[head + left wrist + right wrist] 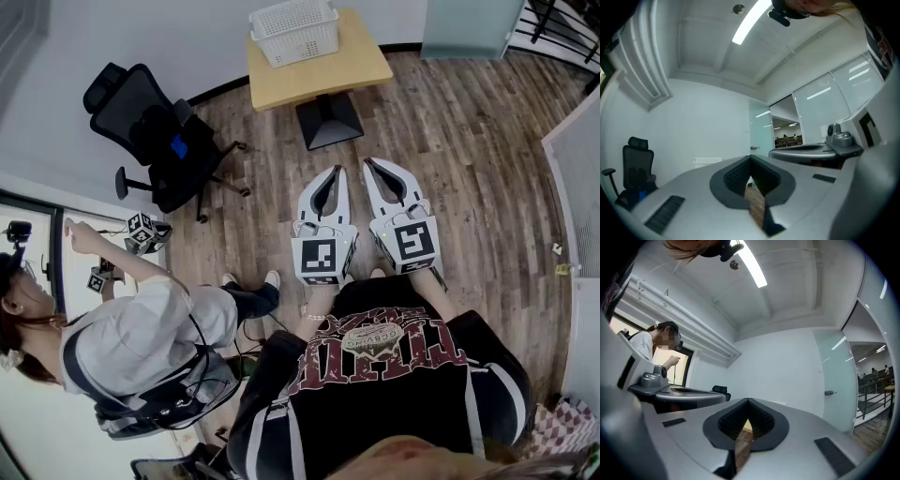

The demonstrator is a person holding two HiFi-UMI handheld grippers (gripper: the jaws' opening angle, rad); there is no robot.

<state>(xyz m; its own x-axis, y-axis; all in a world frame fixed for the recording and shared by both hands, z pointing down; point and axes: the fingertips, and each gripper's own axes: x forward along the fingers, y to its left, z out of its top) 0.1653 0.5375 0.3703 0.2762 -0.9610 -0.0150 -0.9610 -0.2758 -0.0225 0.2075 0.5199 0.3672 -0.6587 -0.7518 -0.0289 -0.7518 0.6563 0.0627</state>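
I hold both grippers side by side at waist height over the wood floor, pointing toward a small wooden table (pixel 347 67). In the head view, my left gripper (pixel 337 172) has its white jaws closed tip to tip with nothing between them. My right gripper (pixel 369 163), just beside it, is closed the same way and also empty. In the left gripper view the left gripper (pixel 750 158) shows its ribbed pads meeting at the tip, with floor showing through the gap behind. The right gripper (pixel 748 401) looks the same in the right gripper view.
A white plastic basket (pixel 295 30) sits on the table's far left corner. A black office chair (pixel 155 141) stands at the left by the wall. Another person (pixel 141 337) stands at my left near a window, holding marker-cube grippers (pixel 141 231). A glass door (pixel 834 380) is at the right.
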